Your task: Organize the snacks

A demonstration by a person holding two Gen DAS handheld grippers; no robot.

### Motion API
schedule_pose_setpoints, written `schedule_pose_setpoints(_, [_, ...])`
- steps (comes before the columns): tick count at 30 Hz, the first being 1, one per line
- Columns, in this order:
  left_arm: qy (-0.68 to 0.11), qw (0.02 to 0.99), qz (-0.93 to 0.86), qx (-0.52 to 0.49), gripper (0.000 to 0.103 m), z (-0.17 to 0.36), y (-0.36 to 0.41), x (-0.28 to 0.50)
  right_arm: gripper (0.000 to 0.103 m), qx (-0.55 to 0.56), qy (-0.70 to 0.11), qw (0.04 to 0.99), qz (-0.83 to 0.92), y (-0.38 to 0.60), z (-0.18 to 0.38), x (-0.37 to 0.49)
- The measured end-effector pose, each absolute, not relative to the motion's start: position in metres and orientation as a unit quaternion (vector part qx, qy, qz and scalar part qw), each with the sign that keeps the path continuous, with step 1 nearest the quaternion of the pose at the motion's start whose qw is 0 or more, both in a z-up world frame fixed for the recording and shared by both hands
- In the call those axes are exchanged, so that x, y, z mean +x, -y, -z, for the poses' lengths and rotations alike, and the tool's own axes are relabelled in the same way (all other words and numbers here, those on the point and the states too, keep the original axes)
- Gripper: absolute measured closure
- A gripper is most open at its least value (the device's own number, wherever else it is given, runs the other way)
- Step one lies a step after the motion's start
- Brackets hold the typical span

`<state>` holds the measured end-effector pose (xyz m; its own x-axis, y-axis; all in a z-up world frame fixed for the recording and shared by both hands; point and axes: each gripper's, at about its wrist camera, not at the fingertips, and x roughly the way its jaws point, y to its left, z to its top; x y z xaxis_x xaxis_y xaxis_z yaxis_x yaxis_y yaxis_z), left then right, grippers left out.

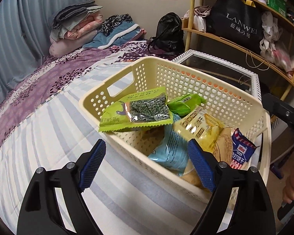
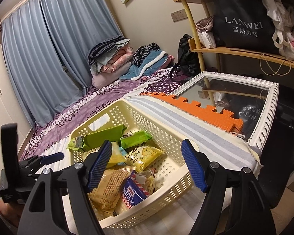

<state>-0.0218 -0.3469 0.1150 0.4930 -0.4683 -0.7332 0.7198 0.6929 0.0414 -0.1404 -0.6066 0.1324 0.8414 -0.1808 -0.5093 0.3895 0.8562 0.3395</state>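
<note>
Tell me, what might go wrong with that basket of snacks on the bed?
The cream perforated plastic basket sits at the edge of the striped mattress, so a nudge could tip it off. The large green seaweed packet leans over the basket's rim and may slide out. The open left gripper straddles the wall and could knock it.

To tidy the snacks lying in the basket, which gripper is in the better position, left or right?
Probably the right gripper: its open jaws hang directly over the packets inside the basket. The left gripper, also open, straddles the basket's near wall, with one finger outside over the bed.
</note>
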Motion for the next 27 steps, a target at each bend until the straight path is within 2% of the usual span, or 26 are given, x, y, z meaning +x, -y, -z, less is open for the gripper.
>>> schedule_pose_setpoints(2, [-0.361,0.845,0.351,0.182,0.014,-0.112,0.354,-0.019,0.03,0.22,-0.237,0.934,0.154,0.606,-0.133,-0.141])
schedule_pose_setpoints(3, [-0.36,0.846,0.348,0.185,0.008,-0.111,0.357,-0.018,0.03,0.22,-0.237,0.933,0.155,0.606,-0.133,-0.142])
schedule_pose_setpoints(12, [-0.369,0.846,0.344,0.173,0.003,-0.114,0.35,-0.018,0.029,0.22,-0.242,0.933,0.151,0.602,-0.133,-0.143])
schedule_pose_setpoints(13, [-0.37,0.847,0.342,0.171,0.003,-0.115,0.348,-0.018,0.028,0.22,-0.243,0.933,0.149,0.601,-0.134,-0.142])
schedule_pose_setpoints(15, [-0.372,0.849,0.335,0.17,0.003,-0.117,0.344,-0.017,0.02,0.218,-0.243,0.934,0.145,0.598,-0.135,-0.142])
schedule_pose_setpoints(27, [-0.33,0.875,0.313,0.166,0.003,-0.144,0.324,-0.032,0.01,0.197,-0.248,0.94,0.126,0.578,-0.146,-0.146])
